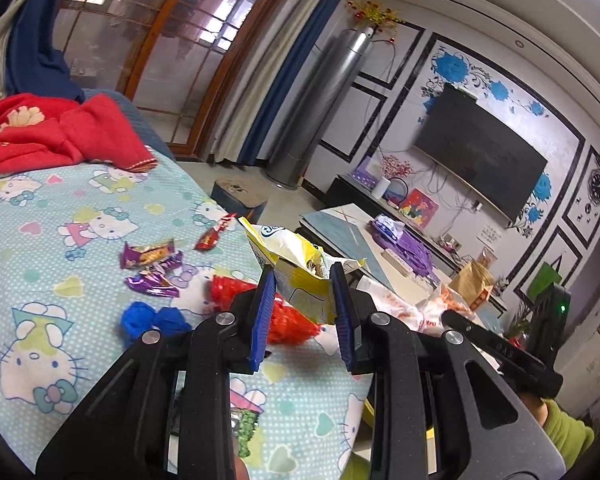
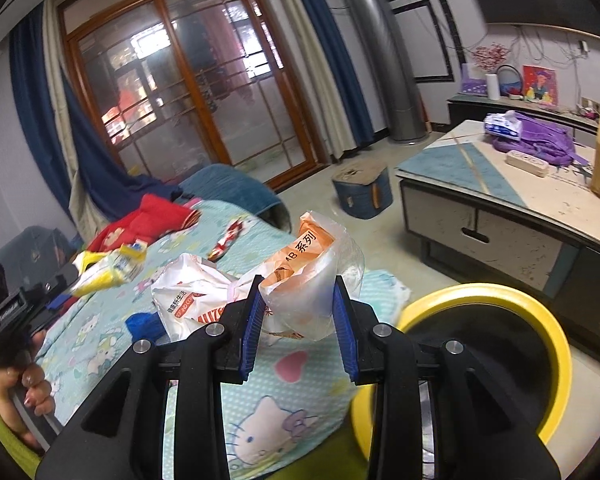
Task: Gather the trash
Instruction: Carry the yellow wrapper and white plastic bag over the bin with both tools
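Your left claw (image 1: 304, 312) pinches a light, crinkly yellow bag (image 1: 296, 276); your right claw (image 2: 298, 316) pinches a soft plastic bag (image 2: 312, 280). Hold both gently.

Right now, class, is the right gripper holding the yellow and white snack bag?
No, the right gripper clamps a clear and orange plastic bag.

The left wrist camera is sitting just behind its own blue-padded fingers (image 1: 342, 304), looking slightly downward across the cartoon-cat printed bedsheet (image 1: 60, 220) toward the dark wall-mounted television (image 1: 480, 156). The right wrist camera is looking likewise along its fingers (image 2: 252, 316), facing the wooden-framed glass doors (image 2: 188, 92). Both are sharing the bedsheet (image 2: 172, 252), the grey cylindrical tower (image 1: 320, 112) (image 2: 384, 48) and the low coffee table (image 1: 340, 232) (image 2: 480, 200).
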